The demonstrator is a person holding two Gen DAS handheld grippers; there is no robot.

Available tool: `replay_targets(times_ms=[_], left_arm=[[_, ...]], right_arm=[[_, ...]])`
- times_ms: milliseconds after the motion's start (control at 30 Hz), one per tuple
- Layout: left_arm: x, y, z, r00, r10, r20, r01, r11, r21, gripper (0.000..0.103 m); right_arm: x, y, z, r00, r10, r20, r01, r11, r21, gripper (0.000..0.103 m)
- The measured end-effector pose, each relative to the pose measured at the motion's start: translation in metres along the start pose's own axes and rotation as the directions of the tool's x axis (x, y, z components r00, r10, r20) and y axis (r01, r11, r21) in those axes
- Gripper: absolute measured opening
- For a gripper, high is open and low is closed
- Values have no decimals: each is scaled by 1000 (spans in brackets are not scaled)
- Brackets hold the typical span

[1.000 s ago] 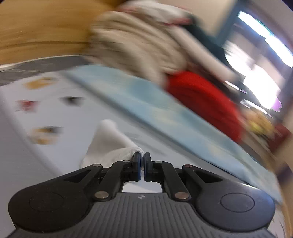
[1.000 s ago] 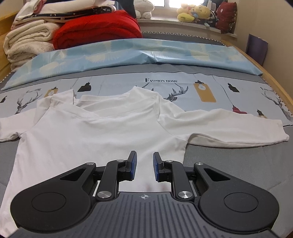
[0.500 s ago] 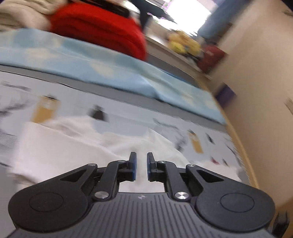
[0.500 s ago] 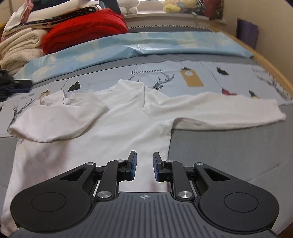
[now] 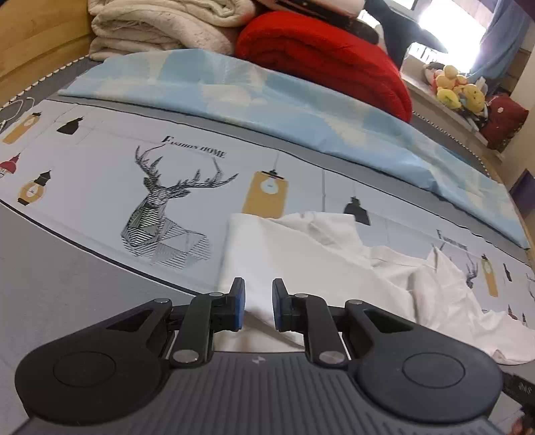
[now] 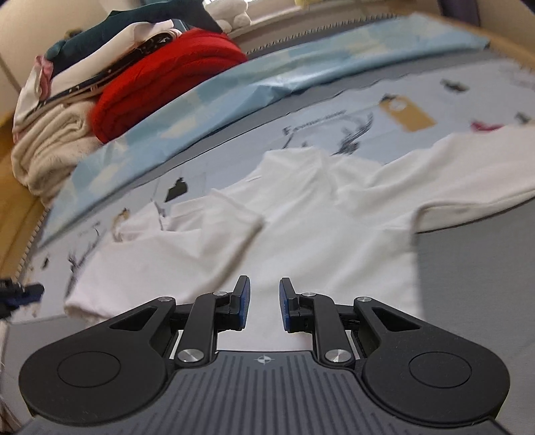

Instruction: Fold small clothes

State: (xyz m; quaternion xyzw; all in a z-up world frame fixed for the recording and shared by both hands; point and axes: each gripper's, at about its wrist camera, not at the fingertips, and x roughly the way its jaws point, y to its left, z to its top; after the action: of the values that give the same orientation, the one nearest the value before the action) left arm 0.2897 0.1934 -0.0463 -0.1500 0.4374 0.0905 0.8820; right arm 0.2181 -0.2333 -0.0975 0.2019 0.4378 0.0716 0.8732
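Note:
A white long-sleeved shirt [image 6: 301,214] lies flat on the printed bedsheet [image 5: 100,160]. Its left sleeve [image 6: 187,234] is folded inward over the chest; the right sleeve [image 6: 468,174] stretches out to the side. In the left wrist view the shirt [image 5: 301,261] shows its folded edge at the left. My left gripper [image 5: 257,304] hovers above that edge, its jaws opening with only cloth seen beyond them and nothing pinched. My right gripper [image 6: 264,302] hangs over the shirt's lower body, open by a narrow gap, holding nothing.
A light blue quilt [image 5: 267,97] runs along the far side of the bed. Behind it are a red blanket [image 5: 327,57] and cream blankets [image 5: 160,30]. Plush toys [image 5: 458,90] sit on the sill. A wooden bed rim [image 6: 20,214] borders the left.
The left gripper carried the sleeve across onto the shirt's chest, let go of it and drew back to the folded edge. The right gripper rolled and sank closer to the shirt.

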Motion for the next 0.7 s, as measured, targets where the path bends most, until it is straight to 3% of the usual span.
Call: replay_targets(times_ms=[200,600,633,667,700], left_arm=[[8,28,-2,997,32,-70,-34,999,-31,17],[10,45,11,994,72,-83,-77,995,-61,17],[12,44,11,993,73,-88,-78,995,-61,17],[14,42,11,993,73,-91,-78,995,-61,17],[15,40,12,993,71,-92,-77,995,-62,17]], right_arm=[[58,1,10,999,16,-40,-12,996,88,22],[134,0,26,998,60,-33,-51,972,229,25],[136,2,28,998,62,-26,-55,974,221,22],[136,4,30,997,70,-18,-64,975,211,8],[135,6,32,997,77,-4,-75,977,197,3]])
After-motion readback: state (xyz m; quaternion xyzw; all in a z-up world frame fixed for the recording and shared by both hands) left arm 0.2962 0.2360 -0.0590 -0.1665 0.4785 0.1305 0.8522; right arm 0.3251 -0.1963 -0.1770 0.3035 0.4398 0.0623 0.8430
